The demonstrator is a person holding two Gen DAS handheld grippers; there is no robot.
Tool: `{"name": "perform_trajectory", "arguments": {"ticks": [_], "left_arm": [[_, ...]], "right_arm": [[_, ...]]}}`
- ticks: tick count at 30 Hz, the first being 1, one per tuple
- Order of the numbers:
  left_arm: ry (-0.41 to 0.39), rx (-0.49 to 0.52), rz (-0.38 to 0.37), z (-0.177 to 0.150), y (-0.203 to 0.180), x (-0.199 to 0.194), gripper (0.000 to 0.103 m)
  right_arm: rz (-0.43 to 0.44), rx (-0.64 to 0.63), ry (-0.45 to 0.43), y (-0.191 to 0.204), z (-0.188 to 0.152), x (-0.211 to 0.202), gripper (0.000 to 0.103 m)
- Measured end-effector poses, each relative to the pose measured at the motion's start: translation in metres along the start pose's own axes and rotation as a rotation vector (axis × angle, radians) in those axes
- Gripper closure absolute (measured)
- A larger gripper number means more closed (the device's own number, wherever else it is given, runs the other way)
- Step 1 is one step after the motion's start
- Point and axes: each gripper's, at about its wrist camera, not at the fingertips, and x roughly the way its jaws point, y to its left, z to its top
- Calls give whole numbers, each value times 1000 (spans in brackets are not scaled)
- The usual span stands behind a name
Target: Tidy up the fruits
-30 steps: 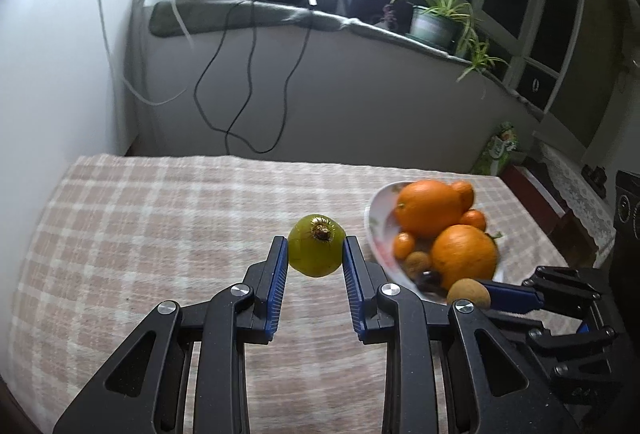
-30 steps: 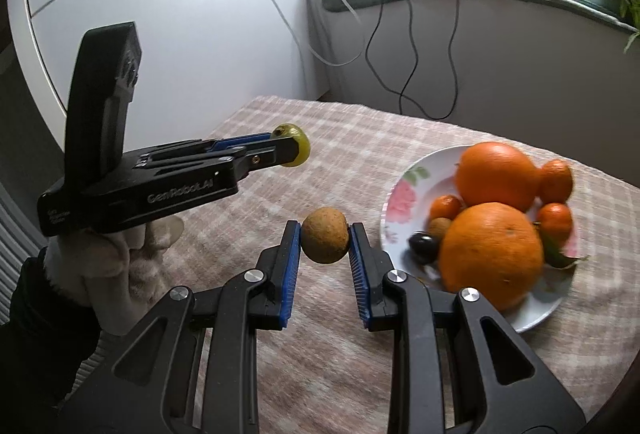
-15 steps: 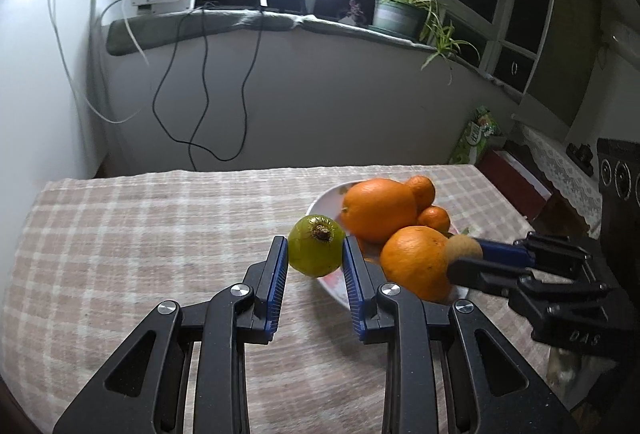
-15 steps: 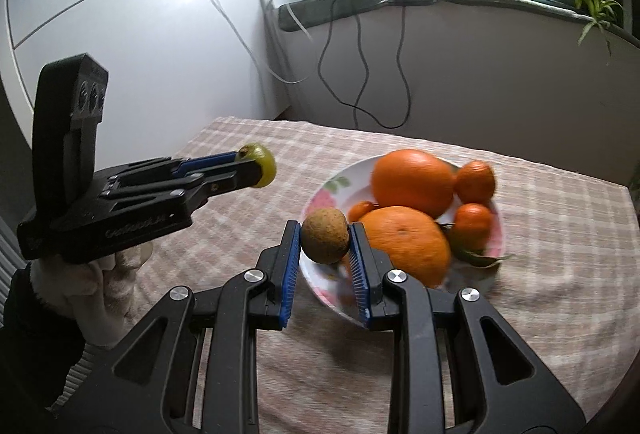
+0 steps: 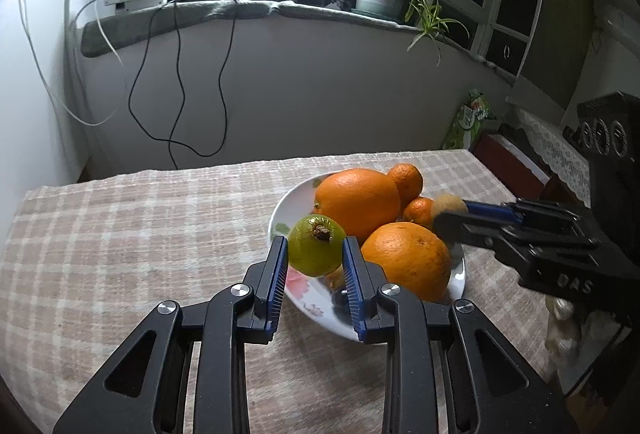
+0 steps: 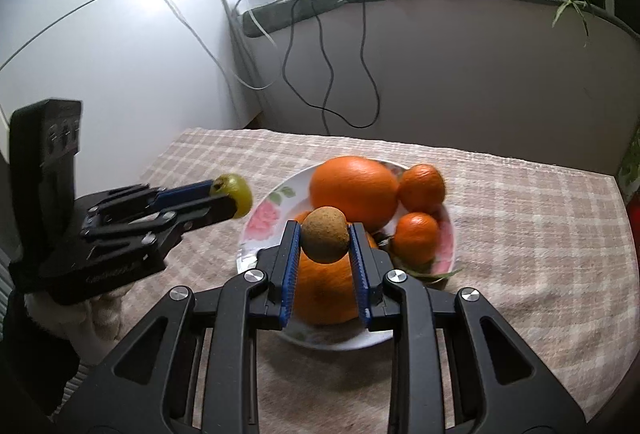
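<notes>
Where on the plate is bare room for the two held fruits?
Bare rim on the plate's left, by the rose print, nearest the green fruit. The centre and right are crowded with two oranges and two tangerines.

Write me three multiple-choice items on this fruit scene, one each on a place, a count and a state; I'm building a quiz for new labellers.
1. Where is the plate?
A. on the checked tablecloth
B. on the windowsill
C. on the floor

2. How many big oranges lie on the plate?
A. one
B. two
C. four

3. What is the left gripper doing?
A. hanging open
B. gripping a green fruit
C. gripping a cable

Answers: 1 A, the tablecloth shows all round the plate. 2 B, one big orange behind and another in front. 3 B, the green fruit sits between its jaws, as the brown fruit does in the right gripper.
</notes>
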Motion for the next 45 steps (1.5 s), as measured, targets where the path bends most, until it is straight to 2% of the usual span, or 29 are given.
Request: {"name": "perform_trajectory", "arguments": {"ticks": [8, 19, 21, 22, 23, 25, 33, 35, 40, 45], "left_arm": [[2, 40, 13, 1, -9, 9, 77], [16, 24, 3, 1, -5, 16, 76], [15, 24, 0, 2, -4, 16, 71], [11, 22, 0, 2, -4, 14, 68], [7, 20, -2, 3, -4, 14, 65], [1, 16, -4, 4, -4, 12, 64], [-8, 23, -2, 4, -7, 5, 64], [-10, 27, 0, 4, -9, 2, 64], [-21, 30, 4, 3, -11, -6, 61], [-27, 26, 11, 1, -12, -14, 52]], "right_arm": [[5, 31, 12, -17, 7, 9, 78], [-7, 31, 39, -19, 12, 28, 77], [0, 35, 42, -20, 12, 30, 77], [-4, 33, 40, -20, 12, 29, 70], [-10, 30, 33, -19, 12, 28, 55], [-11, 27, 17, -19, 12, 24, 41], [-21, 28, 8, -18, 14, 17, 40], [-21, 28, 4, -17, 13, 14, 34], [-26, 16, -8, -12, 10, 6, 27], [-31, 9, -16, -7, 9, -1, 19]]}}
